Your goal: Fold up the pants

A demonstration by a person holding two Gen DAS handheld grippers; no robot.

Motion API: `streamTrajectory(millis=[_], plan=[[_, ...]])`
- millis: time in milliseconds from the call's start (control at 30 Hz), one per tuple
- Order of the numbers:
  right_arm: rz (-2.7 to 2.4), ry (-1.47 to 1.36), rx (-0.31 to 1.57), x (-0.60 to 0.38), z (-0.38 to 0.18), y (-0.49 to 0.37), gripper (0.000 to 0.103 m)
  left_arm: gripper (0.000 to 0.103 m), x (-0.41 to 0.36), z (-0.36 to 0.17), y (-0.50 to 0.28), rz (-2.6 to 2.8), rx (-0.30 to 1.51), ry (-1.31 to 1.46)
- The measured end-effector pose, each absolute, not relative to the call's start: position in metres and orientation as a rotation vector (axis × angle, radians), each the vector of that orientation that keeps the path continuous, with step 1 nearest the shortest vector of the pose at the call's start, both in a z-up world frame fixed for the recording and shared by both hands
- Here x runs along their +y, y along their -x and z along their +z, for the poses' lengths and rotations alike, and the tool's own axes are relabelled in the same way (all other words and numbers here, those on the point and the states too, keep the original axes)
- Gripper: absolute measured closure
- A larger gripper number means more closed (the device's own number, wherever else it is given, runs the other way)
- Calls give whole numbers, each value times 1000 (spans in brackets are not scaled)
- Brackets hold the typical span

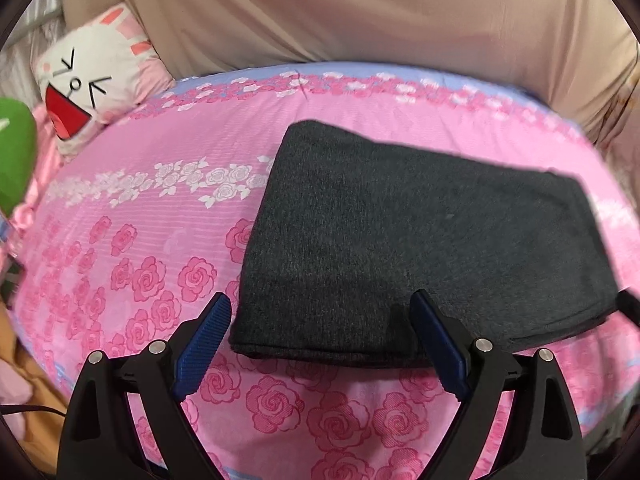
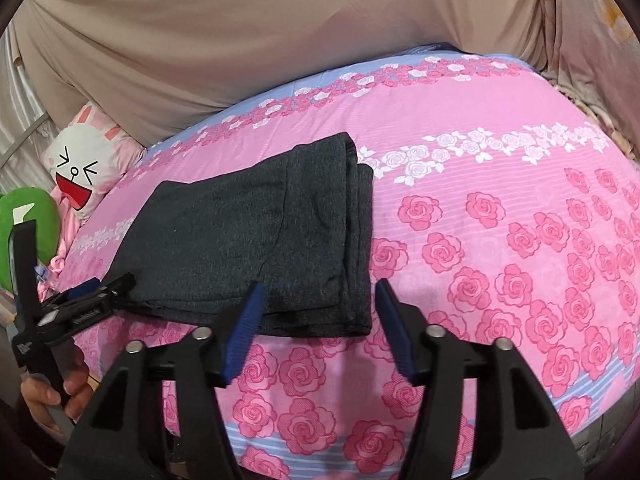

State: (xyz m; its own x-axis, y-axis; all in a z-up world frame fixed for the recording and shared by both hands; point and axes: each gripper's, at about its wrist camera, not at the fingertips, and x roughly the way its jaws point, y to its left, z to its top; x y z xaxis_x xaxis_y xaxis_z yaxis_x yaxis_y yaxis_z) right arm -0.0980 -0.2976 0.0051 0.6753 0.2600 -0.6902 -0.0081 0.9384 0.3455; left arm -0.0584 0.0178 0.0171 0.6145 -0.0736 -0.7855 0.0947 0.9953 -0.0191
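Dark grey pants [image 1: 420,240] lie folded into a flat rectangle on the pink rose bedsheet [image 1: 140,240]. My left gripper [image 1: 320,304] is open just above the near left corner of the pants, and its blue pads [image 1: 208,340] touch nothing. In the right wrist view the same pants [image 2: 256,232] show stacked layers along their right edge. My right gripper [image 2: 320,288] stands open over their near right corner, the pads clear of the cloth. The left gripper [image 2: 114,282] also shows there at the pants' near left edge, held by a hand [image 2: 52,396].
A white rabbit-face pillow [image 1: 88,84] and a green cushion [image 1: 12,152] lie at the bed's far left. Beige cloth [image 2: 240,40] hangs behind the bed. Orange fabric and a black cable [image 1: 36,410] sit beyond the bed's left edge. Bare sheet [image 2: 500,240] spreads right of the pants.
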Motion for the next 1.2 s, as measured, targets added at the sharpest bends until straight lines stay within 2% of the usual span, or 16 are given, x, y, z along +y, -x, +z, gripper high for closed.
streamTrajectory(millis=[100, 200, 300, 367, 567, 600, 633, 667, 700, 833, 1000, 1067, 1133, 1167, 1200], plan=[[171, -370, 832, -305, 2, 96, 25, 14, 53, 24, 52, -217, 938, 204], [201, -417, 850, -309, -4, 91, 21, 14, 86, 10, 33, -240, 1029, 393], [282, -517, 892, -310, -17, 81, 21, 14, 90, -4, 23, -239, 1088, 429], [306, -569, 909, -308, -24, 74, 13, 13, 85, -3, 23, -282, 1077, 444], [353, -672, 881, -309, -28, 52, 14, 16, 64, 0, 10, -402, 1107, 522], [355, -682, 872, -311, -28, 49, 25, 22, 63, -1, 6, -394, 1108, 534], [339, -676, 881, -311, -31, 44, 39, 33, 62, -2, 2, -389, 1109, 537], [333, -673, 891, -311, -34, 40, 65, 43, 61, -3, -3, -369, 1116, 524], [346, -702, 885, -313, -36, 39, 68, 75, 59, -4, -7, -341, 1128, 494], [391, -687, 860, -311, -13, 58, 72, 89, 73, 7, -3, -357, 1122, 516], [402, -615, 903, -308, -6, 89, 71, 88, 81, 18, 34, -395, 1180, 448], [370, -619, 945, -310, -22, 90, 67, 79, 75, 10, 37, -367, 1186, 391], [364, -685, 955, -317, -34, 90, 58, 59, 77, -1, 34, -333, 1185, 417], [367, -704, 951, -320, -36, 91, 57, 55, 78, -5, 32, -331, 1181, 456], [367, -697, 950, -319, -34, 91, 54, 44, 78, -4, 30, -345, 1166, 488]])
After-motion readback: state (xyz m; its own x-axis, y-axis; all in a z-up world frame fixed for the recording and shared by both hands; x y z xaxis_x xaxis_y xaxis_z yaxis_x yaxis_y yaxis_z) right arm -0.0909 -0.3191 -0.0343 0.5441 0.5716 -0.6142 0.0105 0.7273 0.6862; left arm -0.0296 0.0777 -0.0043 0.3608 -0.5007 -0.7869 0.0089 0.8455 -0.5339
